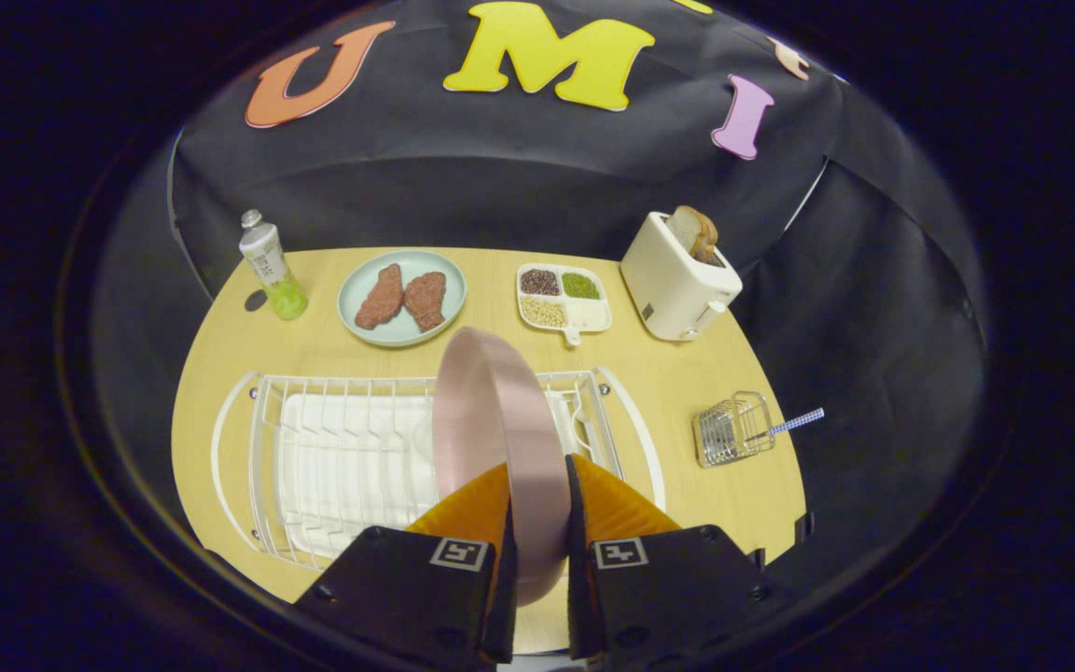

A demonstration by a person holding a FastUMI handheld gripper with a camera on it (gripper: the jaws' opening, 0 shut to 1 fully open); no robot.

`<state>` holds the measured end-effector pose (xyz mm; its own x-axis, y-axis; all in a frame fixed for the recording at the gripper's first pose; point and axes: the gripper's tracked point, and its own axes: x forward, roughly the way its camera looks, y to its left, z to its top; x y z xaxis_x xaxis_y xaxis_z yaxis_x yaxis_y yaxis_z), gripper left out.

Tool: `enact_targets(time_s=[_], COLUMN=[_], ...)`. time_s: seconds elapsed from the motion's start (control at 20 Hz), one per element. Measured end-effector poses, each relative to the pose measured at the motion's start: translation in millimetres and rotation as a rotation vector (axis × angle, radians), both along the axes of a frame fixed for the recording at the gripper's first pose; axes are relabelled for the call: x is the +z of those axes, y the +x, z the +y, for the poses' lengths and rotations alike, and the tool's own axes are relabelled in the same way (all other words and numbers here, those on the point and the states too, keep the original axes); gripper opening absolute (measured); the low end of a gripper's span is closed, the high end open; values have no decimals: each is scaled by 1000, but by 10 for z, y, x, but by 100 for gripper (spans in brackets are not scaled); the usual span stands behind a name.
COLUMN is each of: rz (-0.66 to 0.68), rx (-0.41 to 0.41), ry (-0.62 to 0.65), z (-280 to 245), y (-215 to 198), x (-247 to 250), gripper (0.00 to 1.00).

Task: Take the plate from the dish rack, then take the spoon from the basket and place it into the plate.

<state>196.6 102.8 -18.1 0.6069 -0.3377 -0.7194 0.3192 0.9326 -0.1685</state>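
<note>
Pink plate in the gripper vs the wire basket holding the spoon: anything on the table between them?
Gripper view: gripper is shut on the pink plate. Between it and the wire basket lies the white dish rack's right end, then bare wooden table.

A staged kitchen corner inside a recording booth. Black cloth wall (519,187) draped behind a small wooden table (668,392). Kitchen things laid out: white dish rack (342,457) along the near edge, toaster (677,280) holding bread at the far right corner, bottle (269,266) at the far left corner, plate of meat (402,299) and divided tray of grains (564,299) along the far edge, wire basket (733,429) by the right edge.
</note>
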Motion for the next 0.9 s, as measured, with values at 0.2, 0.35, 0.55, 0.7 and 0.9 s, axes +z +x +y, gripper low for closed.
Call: enact_targets(time_s=[0.2,0.35,0.55,0.7,0.9], rz=[-32,-68,-111,-94,-50], rx=[109,200,269,326,350], ry=[133,190,234,280,357], z=[71,53,-68,-96,-124], y=[-484,-965,-1493,-1773,-1937], x=[9,-43,-297,-656,-1192], gripper=[27,27,27,27,27])
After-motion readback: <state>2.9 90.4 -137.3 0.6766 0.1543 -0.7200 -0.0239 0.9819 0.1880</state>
